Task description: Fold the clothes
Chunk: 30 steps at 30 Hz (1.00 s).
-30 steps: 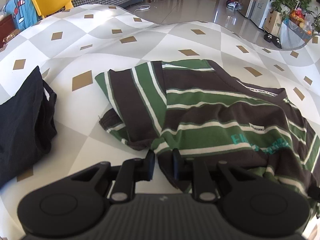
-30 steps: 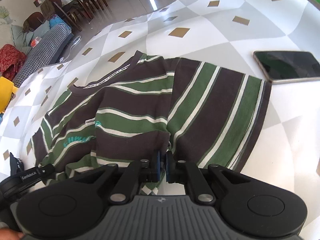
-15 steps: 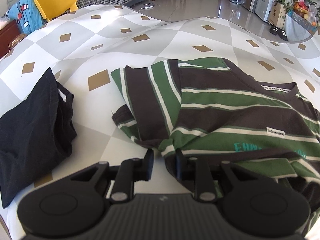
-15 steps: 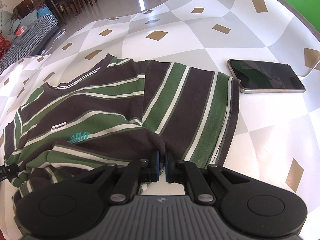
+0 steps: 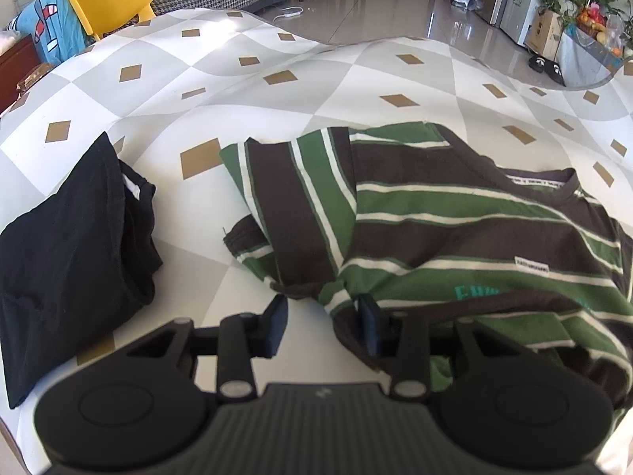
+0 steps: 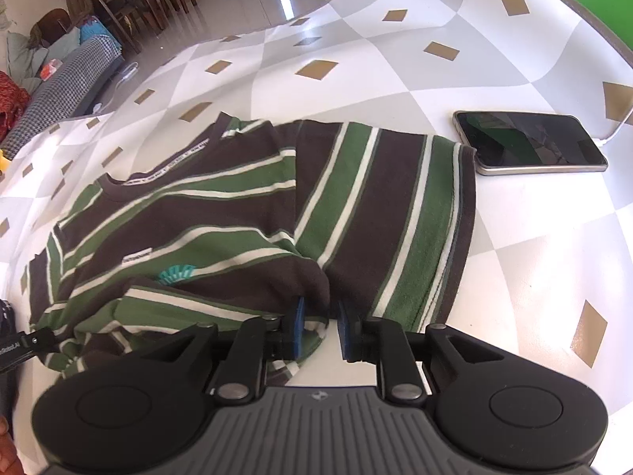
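A: How do the jaws stand?
B: The left gripper (image 5: 322, 326) is spread wide at 6 o'clock, holding nothing; the striped shirt (image 5: 455, 237) lies loose between and over its right finger; the right gripper (image 6: 319, 326) is parted too, cloth slack in the gap.
A: And farther out?
B: The shirt is on the desk (image 5: 277, 91), sleeves folded in; a black garment (image 5: 67, 245) at 9 o'clock; a phone (image 6: 530, 142) at 2 o'clock, just beside the sleeve.
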### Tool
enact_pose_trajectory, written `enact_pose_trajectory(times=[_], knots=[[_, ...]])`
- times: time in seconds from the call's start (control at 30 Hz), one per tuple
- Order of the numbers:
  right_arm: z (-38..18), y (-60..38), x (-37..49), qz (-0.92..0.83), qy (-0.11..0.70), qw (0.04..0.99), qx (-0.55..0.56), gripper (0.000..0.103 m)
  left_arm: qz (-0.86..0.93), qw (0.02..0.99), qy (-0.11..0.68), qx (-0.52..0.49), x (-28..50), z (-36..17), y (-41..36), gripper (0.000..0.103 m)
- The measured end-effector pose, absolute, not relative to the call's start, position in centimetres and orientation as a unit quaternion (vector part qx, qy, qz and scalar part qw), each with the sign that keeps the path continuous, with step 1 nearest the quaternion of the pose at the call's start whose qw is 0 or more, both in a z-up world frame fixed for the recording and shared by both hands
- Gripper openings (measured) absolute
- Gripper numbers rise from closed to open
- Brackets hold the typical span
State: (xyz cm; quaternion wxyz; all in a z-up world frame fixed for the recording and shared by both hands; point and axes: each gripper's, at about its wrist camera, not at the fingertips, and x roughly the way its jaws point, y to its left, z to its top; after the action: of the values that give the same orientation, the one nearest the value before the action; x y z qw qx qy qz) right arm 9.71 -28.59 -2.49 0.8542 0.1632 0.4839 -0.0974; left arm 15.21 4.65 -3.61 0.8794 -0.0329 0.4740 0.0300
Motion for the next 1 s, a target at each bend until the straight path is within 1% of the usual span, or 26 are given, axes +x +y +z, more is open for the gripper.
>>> enact_pose_trajectory(times=[0.03,0.1,0.2,0.4,0.47,0.53,0.7,0.87,1.0], knots=[[-2.1,-28.6,9.7,-0.093,0.48,0.857,0.164,0.025,0.029,0.883,0.468,-0.033,15.2,-3.2,4.6,0.048],[-1.5,-28.6,9.8,-0.086,0.474,0.86,0.166,0.026,0.025,0.887,0.46,-0.033,15.2,-2.6,4.4,0.052],[-1.2,-28.8,10.5,-0.079,0.477,0.859,0.167,0.028,0.017,0.887,0.46,-0.031,15.7,-2.3,4.1,0.054],[-1.5,-29.2,12.2,-0.072,0.488,0.855,0.161,0.032,0.018,0.871,0.487,-0.054,17.2,-2.9,4.2,0.057],[-1.7,-29.4,12.9,-0.071,0.493,0.853,0.156,0.032,0.018,0.869,0.492,-0.049,17.7,-3.1,3.9,0.061],[-2.0,-29.5,13.5,-0.071,0.498,0.851,0.152,0.034,0.014,0.868,0.495,-0.038,18.1,-3.2,3.5,0.07],[-2.7,-29.8,15.2,-0.069,0.508,0.846,0.15,0.035,0.011,0.87,0.493,-0.015,19.5,-3.4,2.7,0.073],[-3.2,-29.8,16.7,-0.074,0.504,0.848,0.149,0.035,0.038,0.866,0.498,-0.031,21.0,-4.6,3.3,0.075],[-3.8,-29.6,17.9,-0.08,0.503,0.851,0.129,0.035,0.051,0.865,0.498,-0.019,21.7,-5.7,3.3,0.075]])
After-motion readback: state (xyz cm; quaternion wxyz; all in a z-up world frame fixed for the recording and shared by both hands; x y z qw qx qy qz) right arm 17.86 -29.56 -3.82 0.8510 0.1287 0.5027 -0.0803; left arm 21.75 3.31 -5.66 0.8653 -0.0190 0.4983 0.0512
